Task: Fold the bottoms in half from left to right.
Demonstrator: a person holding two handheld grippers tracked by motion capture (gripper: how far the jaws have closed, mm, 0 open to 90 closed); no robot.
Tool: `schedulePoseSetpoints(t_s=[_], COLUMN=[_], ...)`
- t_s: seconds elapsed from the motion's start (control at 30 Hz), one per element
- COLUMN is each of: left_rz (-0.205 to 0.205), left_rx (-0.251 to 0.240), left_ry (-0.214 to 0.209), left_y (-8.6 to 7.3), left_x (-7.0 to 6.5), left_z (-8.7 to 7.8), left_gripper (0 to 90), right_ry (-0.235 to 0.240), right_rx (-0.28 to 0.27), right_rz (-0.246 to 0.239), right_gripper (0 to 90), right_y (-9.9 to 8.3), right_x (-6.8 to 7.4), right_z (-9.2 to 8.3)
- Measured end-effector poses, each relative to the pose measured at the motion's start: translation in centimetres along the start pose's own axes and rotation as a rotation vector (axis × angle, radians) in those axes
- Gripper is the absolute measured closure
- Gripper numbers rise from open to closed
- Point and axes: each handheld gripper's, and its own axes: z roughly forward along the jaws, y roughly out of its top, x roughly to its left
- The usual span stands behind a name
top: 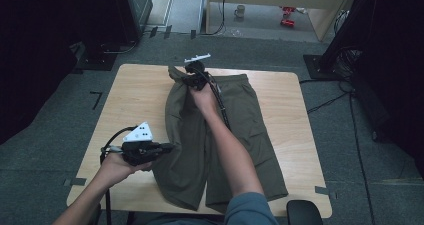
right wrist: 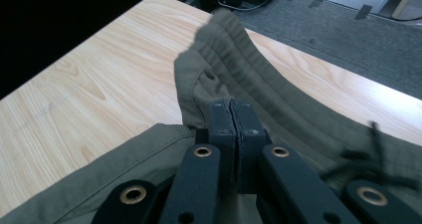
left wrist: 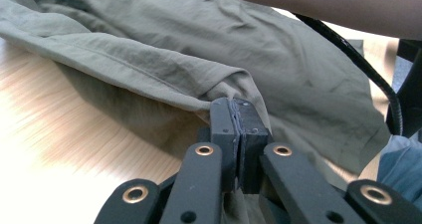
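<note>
I've got the left tool (top: 167, 147) pinching the olive shorts' (top: 250, 135) near-left hem, right tool (top: 192, 77) pinching the far waistband (both clamped tight), fabric lifted off the counter (top: 135, 100).

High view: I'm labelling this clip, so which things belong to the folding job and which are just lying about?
In the job:
- olive shorts
- left gripper, shut on a leg hem
- right gripper, shut on the waistband
- wooden table

Lying about:
- mug on the floor beyond
- red items near it
</note>
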Motion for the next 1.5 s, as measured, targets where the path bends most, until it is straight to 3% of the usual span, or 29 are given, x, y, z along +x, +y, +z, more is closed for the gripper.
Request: schedulePoseSetpoints(t_s=[0.3,0.33,0.4,0.47,0.53,0.63,0.8,0.87,0.97,1.0,1.1,1.13,1.17,1.27,1.37,1.4,1.5], left_rz=[0.025,0.046,0.057,0.088,0.093,0.106,0.121,0.115,0.108,0.110,0.100,0.100,0.092,0.073,0.080,0.081,0.077], left_rx=[0.001,0.003,0.005,0.006,0.006,-0.002,-0.028,-0.027,-0.018,-0.008,0.003,0.003,0.022,0.048,0.086,0.121,0.149], left_ry=[-0.071,-0.086,-0.094,-0.109,-0.114,-0.133,-0.165,-0.171,-0.183,-0.181,-0.190,-0.190,-0.192,-0.190,-0.181,-0.172,-0.168], left_y=[2.0,2.8,3.2,4.6,5.1,6.0,7.3,7.3,7.1,6.9,6.5,6.5,6.1,5.6,4.8,4.3,3.8], left_x=[-1.5,-2.1,-2.3,-3.1,-3.4,-4.1,-5.5,-5.7,-6.2,-6.4,-6.6,-6.6,-6.6,-6.5,-6.4,-6.2,-5.9], left_z=[3.0,3.6,3.9,4.8,5.2,6.2,9.0,9.7,11.9,13.1,14.9,14.9,16.0,17.3,18.6,19.4,20.0], left_gripper=[89.6,89.6,89.6,89.6,89.6,89.6,89.5,89.5,89.5,89.5,89.4,89.3,89.3,89.1,89.0,89.0,89.0], right_ry=[-0.028,-0.034,-0.034,-0.039,-0.043,-0.055,-0.076,-0.087,-0.122,-0.134,-0.169,-0.169,-0.198,-0.223,-0.232,-0.248,-0.253], right_rx=[0.005,0.006,0.003,0.001,0.001,0.009,0.000,0.004,0.028,0.062,0.075,0.075,0.098,0.122,0.137,0.134,0.148], right_rz=[0.027,0.038,0.042,0.053,0.055,0.071,0.100,0.100,0.107,0.125,0.134,0.134,0.141,0.165,0.174,0.168,0.171], right_gripper=[88.9,89.0,89.0,89.0,89.0,88.9,88.9,88.9,88.9,88.9,88.9,88.9,88.9,88.9,88.9,88.8,88.8], right_y=[-1.2,-1.5,-1.6,-1.9,-2.0,-2.6,-3.6,-3.8,-4.9,-5.6,-6.8,-6.8,-7.6,-8.6,-9.2,-9.9,-10.5], right_x=[-3.6,-4.5,-4.9,-6.1,-6.5,-8.1,-10.4,-10.8,-12.1,-13.0,-14.1,-14.1,-14.9,-16.0,-16.5,-16.7,-16.9], right_z=[-3.2,-4.1,-4.4,-5.6,-6.0,-7.6,-9.3,-9.5,-9.8,-9.8,-9.7,-9.7,-9.6,-9.2,-8.8,-8.5,-8.0])
